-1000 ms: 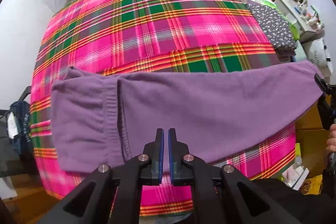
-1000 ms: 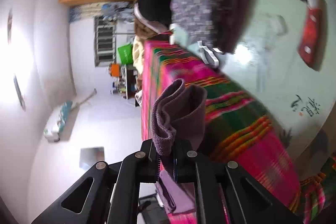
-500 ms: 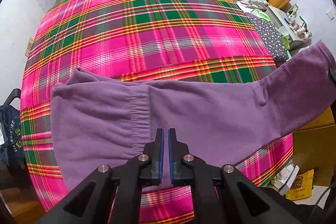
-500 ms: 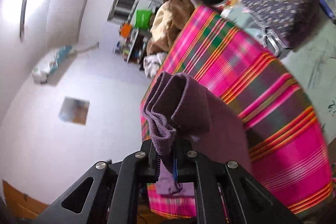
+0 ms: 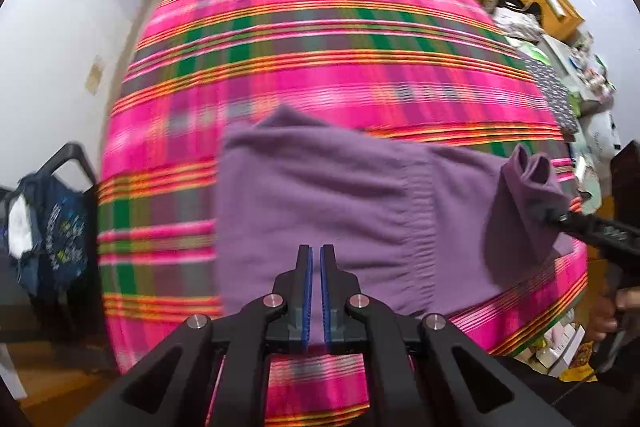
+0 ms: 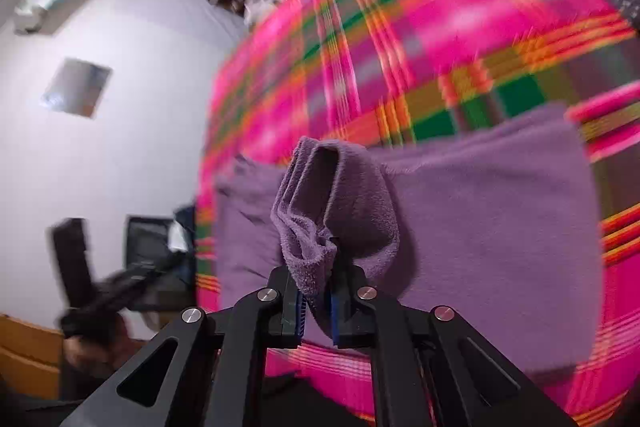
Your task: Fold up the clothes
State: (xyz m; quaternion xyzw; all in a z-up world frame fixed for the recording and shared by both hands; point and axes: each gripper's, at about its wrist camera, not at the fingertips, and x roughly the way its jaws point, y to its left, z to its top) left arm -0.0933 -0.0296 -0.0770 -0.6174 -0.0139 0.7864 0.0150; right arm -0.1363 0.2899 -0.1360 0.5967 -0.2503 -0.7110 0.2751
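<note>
Lying flat across the near part of the pink, green and orange plaid blanket (image 5: 320, 67) and partly doubling over itself: the soft purple fleece garment (image 5: 320, 195), with its bunched end (image 6: 332, 195) being carried over the flat part by the right gripper (image 6: 316, 291). Pinching that bunch between blue pads that have just been opening a little, with the cloth between them and standing up out of the jaws. Hovering above the near edge of the garment with the left gripper (image 5: 315, 255), pads nearly together with only a thin slit, apparently holding nothing. Risking a dropped end here: loosening jaws during a fast sweep likely letting the thick fleece slip out short of the far edge, leaving a crooked or partial fold. Also risking dragging the lower layer along, since nothing seems to be pinning it down, and wrinkling or shifting the loose blanket underneath. Blurring badly in both views, so edges and seams being hard to trace. Not showing whether the garment is trousers or a top, nor how many layers are sitting inside the pinch. Cutting off the garment's near hem behind the left gripper's black frame, and hiding the fold line under the lifted bunch.
</note>
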